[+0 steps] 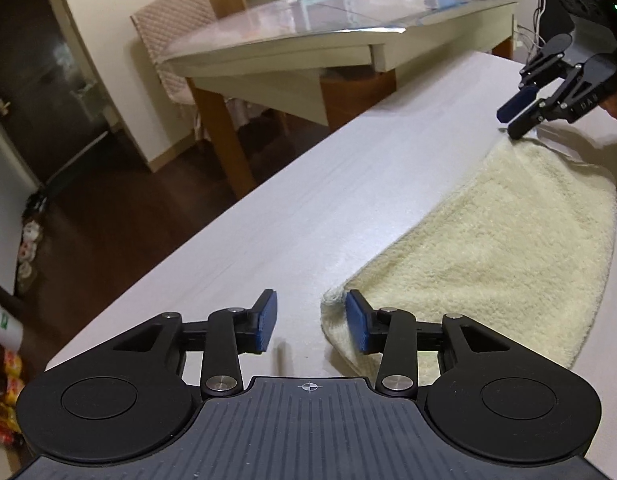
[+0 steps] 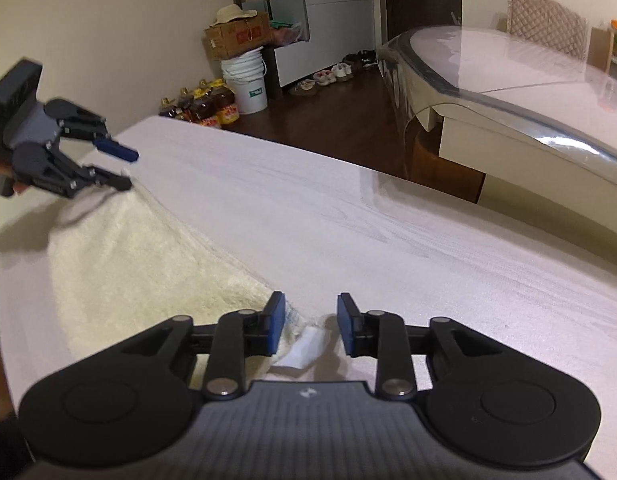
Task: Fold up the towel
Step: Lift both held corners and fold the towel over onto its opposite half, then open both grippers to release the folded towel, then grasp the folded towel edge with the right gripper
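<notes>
**Both tongs parted over the corners of a folded cream towel**

Left gripper low over the table, blue pads moderately apart, nothing pinched between. Right-hand pad just at the towel corner, over its edge; left-hand pad above bare tabletop. Seen from the other side, same left gripper tilted down, tips spread, lower finger at the far towel corner; contact hard to tell through the blur.

Right gripper likewise part-open, pads not pressing on anything. Between them a small white tag at the towel corner, lying flat on the table. Left-hand pad over the fringe of the cloth, other pad over bare surface. From the left camera, right gripper angled down at the opposite corner, lower tip right at the hem, a bit of a hand behind it.

Towel lying flat on the pale tabletop, cream and fluffy, stretched between the two tools, one long edge running from corner to corner. Nothing else on the tabletop near it, nothing blocking either tool.

Beyond the table edge, dark wooden floor. A second table with a glossy clear cover standing near, a chair with a quilted back tucked against it. Against the wall, a white bucket, bottles of oil, a cardboard box with a straw hat on top, shoes lined beside a white cabinet.
</notes>
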`<action>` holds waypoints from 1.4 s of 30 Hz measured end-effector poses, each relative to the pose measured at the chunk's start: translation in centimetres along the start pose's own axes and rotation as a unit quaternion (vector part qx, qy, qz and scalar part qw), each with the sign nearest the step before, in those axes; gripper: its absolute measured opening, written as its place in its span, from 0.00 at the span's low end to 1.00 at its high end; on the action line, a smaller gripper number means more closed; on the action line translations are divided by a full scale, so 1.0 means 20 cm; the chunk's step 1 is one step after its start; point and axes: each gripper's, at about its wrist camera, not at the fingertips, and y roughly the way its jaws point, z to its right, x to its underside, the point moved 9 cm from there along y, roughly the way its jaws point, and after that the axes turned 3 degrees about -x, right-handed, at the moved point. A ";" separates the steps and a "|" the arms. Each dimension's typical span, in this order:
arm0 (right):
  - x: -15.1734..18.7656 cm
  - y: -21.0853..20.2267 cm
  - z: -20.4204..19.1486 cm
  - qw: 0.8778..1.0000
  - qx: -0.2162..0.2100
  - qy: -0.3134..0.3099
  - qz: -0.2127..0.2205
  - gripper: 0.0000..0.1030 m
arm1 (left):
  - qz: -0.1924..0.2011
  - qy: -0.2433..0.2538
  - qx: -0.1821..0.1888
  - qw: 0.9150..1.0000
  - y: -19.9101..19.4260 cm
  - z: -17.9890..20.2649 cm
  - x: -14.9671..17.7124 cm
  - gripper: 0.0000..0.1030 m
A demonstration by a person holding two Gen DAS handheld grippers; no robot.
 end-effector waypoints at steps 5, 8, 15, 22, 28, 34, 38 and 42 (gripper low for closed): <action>0.01 0.00 -0.03 1.000 0.017 -0.023 0.001 0.34 | 0.001 0.005 -0.009 1.000 0.03 0.00 0.00 0.45; -0.01 -0.04 -0.03 1.000 0.008 -0.009 0.015 0.38 | 0.008 -0.023 0.002 1.000 0.01 -0.04 0.00 0.46; -0.03 -0.16 -0.08 0.999 0.002 0.015 0.047 0.48 | 0.025 -0.123 0.024 0.992 -0.05 -0.19 0.01 0.59; -0.01 -0.24 -0.24 0.997 -0.014 0.028 0.071 0.53 | 0.018 -0.128 0.022 0.991 -0.04 -0.21 0.02 0.63; 0.02 -0.26 -0.40 0.995 -0.039 0.036 0.081 0.60 | 0.041 -0.202 0.057 0.977 -0.09 -0.33 0.00 0.72; 0.05 -0.22 -0.49 0.995 -0.039 0.034 0.081 0.62 | 0.035 -0.158 0.012 0.987 -0.12 -0.33 0.00 0.72; 0.02 -0.21 -0.61 0.996 -0.027 0.008 0.086 0.62 | 0.034 -0.122 -0.013 0.992 -0.15 -0.29 0.02 0.74; -0.02 -0.16 -0.88 0.994 -0.021 -0.076 0.081 0.54 | 0.040 -0.118 -0.025 0.992 -0.21 -0.29 0.05 0.77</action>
